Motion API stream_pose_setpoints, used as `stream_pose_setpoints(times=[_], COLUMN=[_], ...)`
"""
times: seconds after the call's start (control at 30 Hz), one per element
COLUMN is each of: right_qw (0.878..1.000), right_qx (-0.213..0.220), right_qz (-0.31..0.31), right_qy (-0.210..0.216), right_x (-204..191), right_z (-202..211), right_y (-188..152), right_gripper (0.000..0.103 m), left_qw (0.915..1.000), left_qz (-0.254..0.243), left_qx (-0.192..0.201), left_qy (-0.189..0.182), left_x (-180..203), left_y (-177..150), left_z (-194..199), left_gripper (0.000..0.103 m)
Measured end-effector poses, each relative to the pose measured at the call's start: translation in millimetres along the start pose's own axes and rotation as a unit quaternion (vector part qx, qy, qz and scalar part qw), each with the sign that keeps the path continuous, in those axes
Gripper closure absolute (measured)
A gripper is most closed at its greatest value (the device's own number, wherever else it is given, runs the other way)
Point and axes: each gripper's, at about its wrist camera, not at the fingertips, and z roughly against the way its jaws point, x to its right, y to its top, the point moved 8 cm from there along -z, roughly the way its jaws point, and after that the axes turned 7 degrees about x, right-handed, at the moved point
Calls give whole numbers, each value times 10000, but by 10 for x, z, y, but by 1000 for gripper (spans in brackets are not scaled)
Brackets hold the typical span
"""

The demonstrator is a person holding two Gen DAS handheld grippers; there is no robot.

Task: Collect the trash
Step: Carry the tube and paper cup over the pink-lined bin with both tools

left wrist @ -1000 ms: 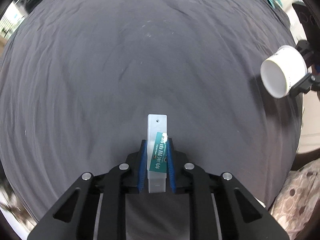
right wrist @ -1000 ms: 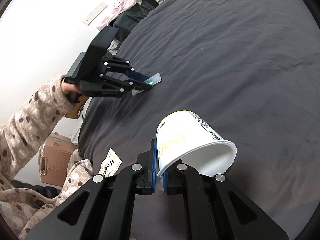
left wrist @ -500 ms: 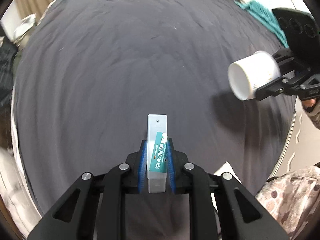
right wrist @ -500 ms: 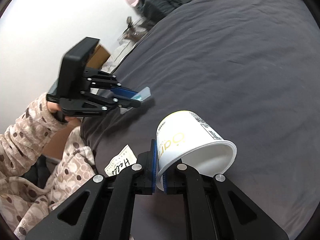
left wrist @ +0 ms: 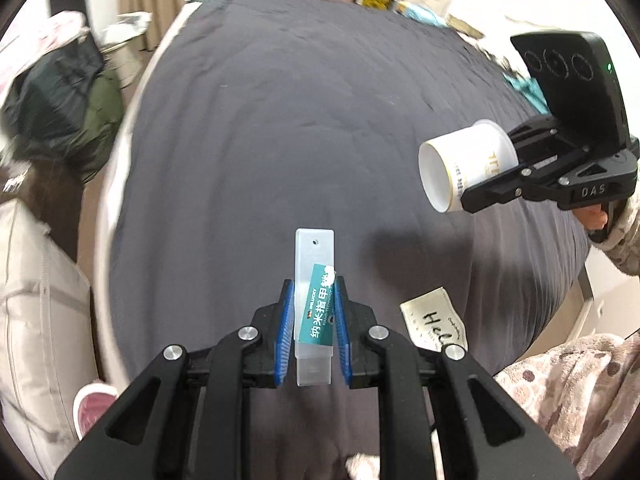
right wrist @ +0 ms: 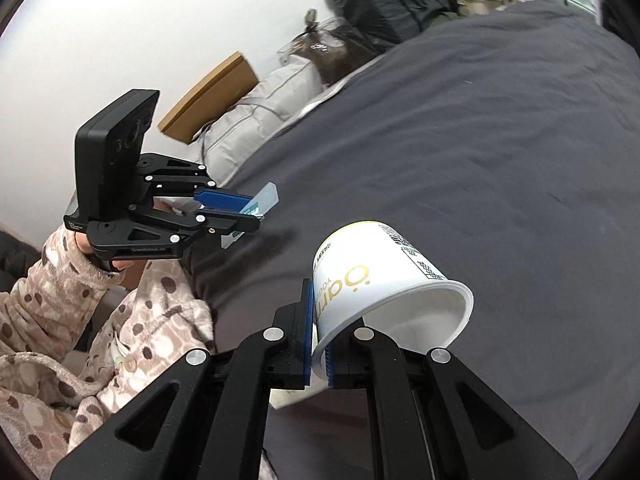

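1. At the far left of the left wrist view, a pale padded storage bag (left wrist: 38, 320) stands beside the bed (left wrist: 280, 140), with a heap of dark clothing (left wrist: 60, 108) above it in the picture.
2. The bed carries a dark grey cover, wrinkled and bare across its middle.
3. The left tongs (left wrist: 314, 320) point down over the near part of the bed. Their blue pads are closed on a flat frosted plastic sleeve (left wrist: 314, 256) with a green printed label (white characters on it). The sleeve stands lengthwise between the pads, its holed end sticking out past the tips.
4. Just right of those tongs, a cream paper tag (left wrist: 434, 324) with handwriting lies on the cover near the bed's edge.
5. Further right, held above the bed, the right tongs (left wrist: 494, 176) grip a white paper cup (left wrist: 464, 164), its open mouth turned toward the left.
6. From the right wrist view, the person's left sleeve (right wrist: 60, 292) shows in spotted fleece at the left, and the left tongs (right wrist: 240, 210) and the sleeve are clear of the cover.
7. In the same view the right tongs (right wrist: 318, 340) are nearly fully closed, pinching the cup (right wrist: 380, 280) by its wall at the rim: one pad outside, one inside. The cup lies tilted on its side with gold lettering and a printed code on it.
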Motion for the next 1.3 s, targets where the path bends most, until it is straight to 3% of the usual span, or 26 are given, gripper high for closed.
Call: stream_pose_setpoints(times=[0.23, 0.4, 0.83, 1.07, 1.17, 1.3], right_qw=[9979, 9930, 9656, 9435, 9263, 8929], right_qx=[-340, -559, -1155, -1480, -1688, -2073], right_qz=[527, 937, 2084, 2632, 3042, 3750], right_qy=[184, 448, 1038, 1367, 1445, 1382], right_x=[-535, -998, -2292, -2891, -3092, -3202], right_z=[-402, -783, -1686, -2198, -2463, -2847], right_y=[318, 563, 964, 1005, 969, 895], right_gripper=[99, 99, 99, 99, 99, 99], left_qw=[9948, 9883, 9571, 9414, 9393, 9392], left_qz=[837, 1299, 2446, 2934, 3043, 3130], left_qx=[534, 597, 917, 1015, 987, 740], left_qy=[218, 537, 1251, 1319, 1239, 1201], left_x=[-486, -950, -2045, -2450, -2577, -2785], left_y=[-363, -768, -1846, -2389, -2543, -2770], left_z=[557, 871, 1716, 1842, 1772, 1598], left_gripper=[84, 84, 84, 84, 84, 84])
